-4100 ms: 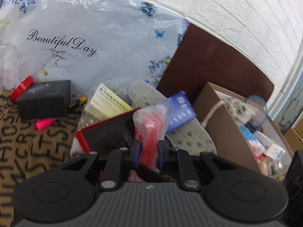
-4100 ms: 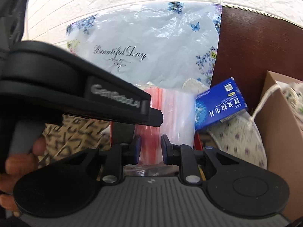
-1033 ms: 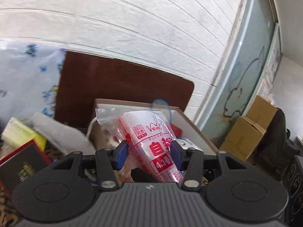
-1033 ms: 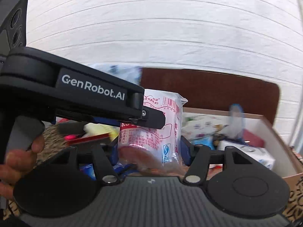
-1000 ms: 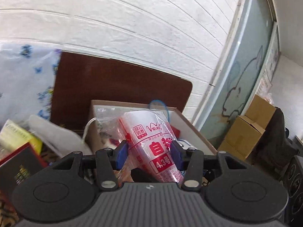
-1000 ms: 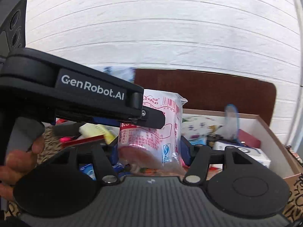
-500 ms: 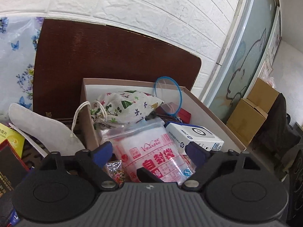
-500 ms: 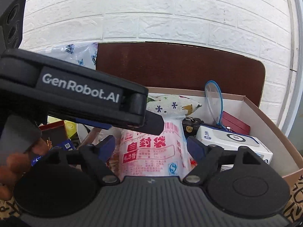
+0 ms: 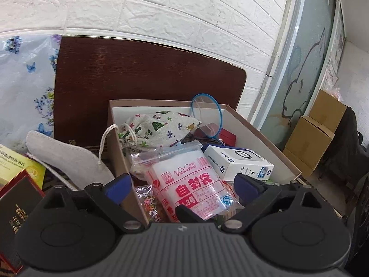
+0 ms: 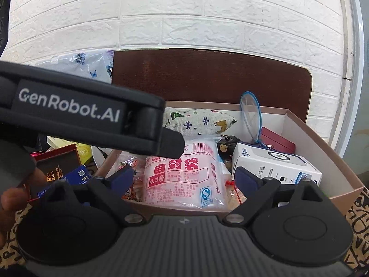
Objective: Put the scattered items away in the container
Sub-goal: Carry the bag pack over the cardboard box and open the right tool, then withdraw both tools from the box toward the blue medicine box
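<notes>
A clear packet of zip bags with red print (image 9: 193, 182) lies inside the open cardboard box (image 9: 265, 138), on top of other items; it also shows in the right wrist view (image 10: 184, 177). My left gripper (image 9: 183, 185) is open, its jaws wide on either side of the packet, just above it. My right gripper (image 10: 184, 176) is open too, jaws wide around the packet at the box's near wall (image 10: 346, 191). The left gripper's black body crosses the right wrist view.
The box also holds a printed cloth pouch (image 9: 159, 127), a white HP box (image 9: 239, 164), a blue-rimmed ring (image 9: 206, 117) and a dark red case (image 10: 279, 142). Left of the box lie a grey insole (image 9: 64, 157), a yellow-green carton (image 9: 18, 164) and a dark red-edged box (image 9: 16, 203).
Both grippers carried the packet from the pile over the box, then opened wide; the packet dropped from the jaws and now rests in the box.
</notes>
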Motion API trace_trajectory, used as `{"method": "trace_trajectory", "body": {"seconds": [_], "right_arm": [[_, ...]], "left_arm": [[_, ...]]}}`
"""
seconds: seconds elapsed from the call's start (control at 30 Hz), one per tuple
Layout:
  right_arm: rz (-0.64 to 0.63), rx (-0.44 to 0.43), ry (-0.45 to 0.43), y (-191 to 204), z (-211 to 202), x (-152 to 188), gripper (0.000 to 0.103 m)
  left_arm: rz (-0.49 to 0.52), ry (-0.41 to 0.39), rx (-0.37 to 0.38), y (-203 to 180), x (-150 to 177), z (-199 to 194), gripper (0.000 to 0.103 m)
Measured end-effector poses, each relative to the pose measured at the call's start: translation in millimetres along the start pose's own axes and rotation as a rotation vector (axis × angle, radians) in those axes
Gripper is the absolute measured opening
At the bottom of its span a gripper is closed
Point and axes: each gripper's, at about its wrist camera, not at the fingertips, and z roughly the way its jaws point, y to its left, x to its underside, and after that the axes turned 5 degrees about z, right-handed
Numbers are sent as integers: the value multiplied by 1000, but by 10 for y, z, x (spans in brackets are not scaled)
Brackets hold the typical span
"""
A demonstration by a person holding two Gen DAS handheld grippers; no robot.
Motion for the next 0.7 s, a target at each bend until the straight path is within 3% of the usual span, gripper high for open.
{"method": "trace_trajectory", "body": {"seconds": [0.4, 0.7], "right_arm": [[-20, 4, -9, 113, -214, 19, 98], [-45, -41, 0, 300, -376, 86, 98]], "left_arm": [[17, 27, -139, -116, 135, -362, 99], [4, 32, -181, -158, 308, -605, 99]]}}
